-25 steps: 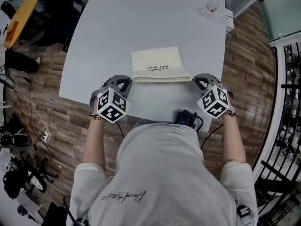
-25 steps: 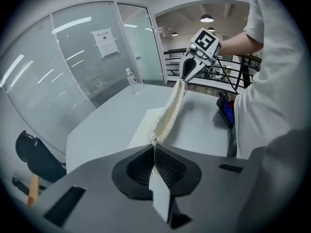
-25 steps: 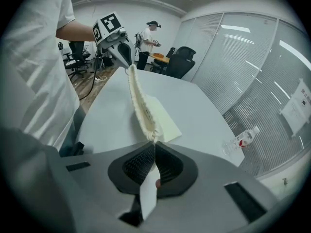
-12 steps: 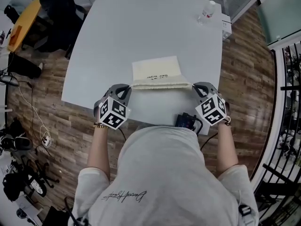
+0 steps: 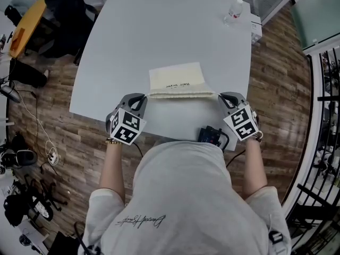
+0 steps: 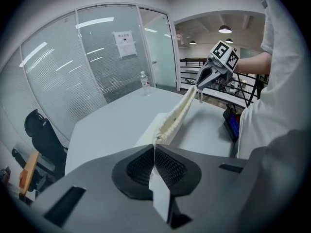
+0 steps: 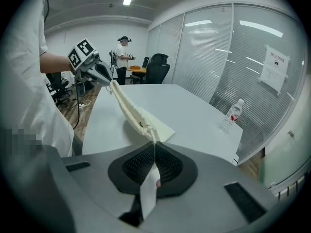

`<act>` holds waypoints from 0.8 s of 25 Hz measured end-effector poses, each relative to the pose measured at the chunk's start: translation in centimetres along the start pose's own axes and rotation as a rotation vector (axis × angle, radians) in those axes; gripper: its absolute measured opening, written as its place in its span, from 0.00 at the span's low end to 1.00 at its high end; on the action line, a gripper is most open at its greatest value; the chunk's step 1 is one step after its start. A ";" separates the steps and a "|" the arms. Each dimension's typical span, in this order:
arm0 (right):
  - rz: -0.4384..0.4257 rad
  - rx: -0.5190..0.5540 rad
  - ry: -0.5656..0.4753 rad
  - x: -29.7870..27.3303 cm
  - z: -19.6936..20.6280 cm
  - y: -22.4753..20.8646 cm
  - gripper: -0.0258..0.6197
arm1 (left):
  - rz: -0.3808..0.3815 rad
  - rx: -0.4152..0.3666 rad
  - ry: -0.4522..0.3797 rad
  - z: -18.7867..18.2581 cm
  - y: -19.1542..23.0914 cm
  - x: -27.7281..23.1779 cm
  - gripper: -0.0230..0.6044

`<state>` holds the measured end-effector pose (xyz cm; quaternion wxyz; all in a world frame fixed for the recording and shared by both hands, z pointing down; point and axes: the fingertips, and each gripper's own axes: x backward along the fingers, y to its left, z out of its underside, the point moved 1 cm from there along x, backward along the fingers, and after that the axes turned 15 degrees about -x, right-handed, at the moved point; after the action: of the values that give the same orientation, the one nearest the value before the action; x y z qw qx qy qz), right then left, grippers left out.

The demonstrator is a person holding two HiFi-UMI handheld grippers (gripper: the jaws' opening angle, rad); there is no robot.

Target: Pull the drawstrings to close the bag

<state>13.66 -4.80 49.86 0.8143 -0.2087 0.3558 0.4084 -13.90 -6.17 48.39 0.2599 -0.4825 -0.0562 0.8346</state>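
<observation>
A cream drawstring bag (image 5: 177, 80) lies flat on the pale grey table (image 5: 159, 31), its gathered mouth edge toward me. My left gripper (image 5: 141, 98) is at the mouth's left end and my right gripper (image 5: 223, 96) at its right end. In the left gripper view the jaws (image 6: 154, 152) are shut on a thin drawstring (image 6: 154, 145) that runs taut to the puckered bag (image 6: 174, 116), with the right gripper (image 6: 197, 85) beyond it. In the right gripper view the jaws (image 7: 154, 147) are shut on the other drawstring (image 7: 154, 141), and the bag's mouth (image 7: 131, 111) stretches to the left gripper (image 7: 110, 81).
A water bottle (image 5: 234, 10) stands at the table's far right corner beside a small white box (image 5: 256, 28). A black device (image 5: 211, 135) sits at the near edge by my right arm. Black office chairs (image 5: 64, 9) stand off the far left. Wooden floor surrounds the table.
The head view has shifted a little. Both grippers stay shut on the strings at the bag's two ends, and the mouth edge stays gathered and taut between them.
</observation>
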 end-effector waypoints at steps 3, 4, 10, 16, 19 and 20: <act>-0.003 -0.008 -0.007 0.1 -0.4 0.1 0.08 | -0.005 0.011 -0.001 0.0 0.1 0.0 0.06; -0.005 -0.014 -0.011 0.1 -0.5 0.1 0.08 | -0.008 0.017 -0.002 0.1 0.1 0.0 0.06; 0.006 -0.077 -0.044 0.3 -0.8 -0.7 0.08 | -0.034 0.085 -0.016 0.4 1.1 0.5 0.06; 0.021 -0.135 -0.069 0.6 -0.9 -1.8 0.08 | -0.059 0.111 -0.008 0.8 1.5 0.8 0.06; 0.019 -0.170 -0.077 0.9 -0.7 -2.3 0.08 | -0.074 0.125 -0.008 1.2 1.7 1.0 0.06; 0.022 -0.174 -0.074 1.0 -0.6 -2.4 0.08 | -0.079 0.125 -0.006 1.3 1.8 1.1 0.06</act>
<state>15.76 -6.01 48.85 0.8012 -0.2591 0.2908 0.4543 -16.13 -6.96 47.56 0.3220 -0.4602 -0.0235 0.8271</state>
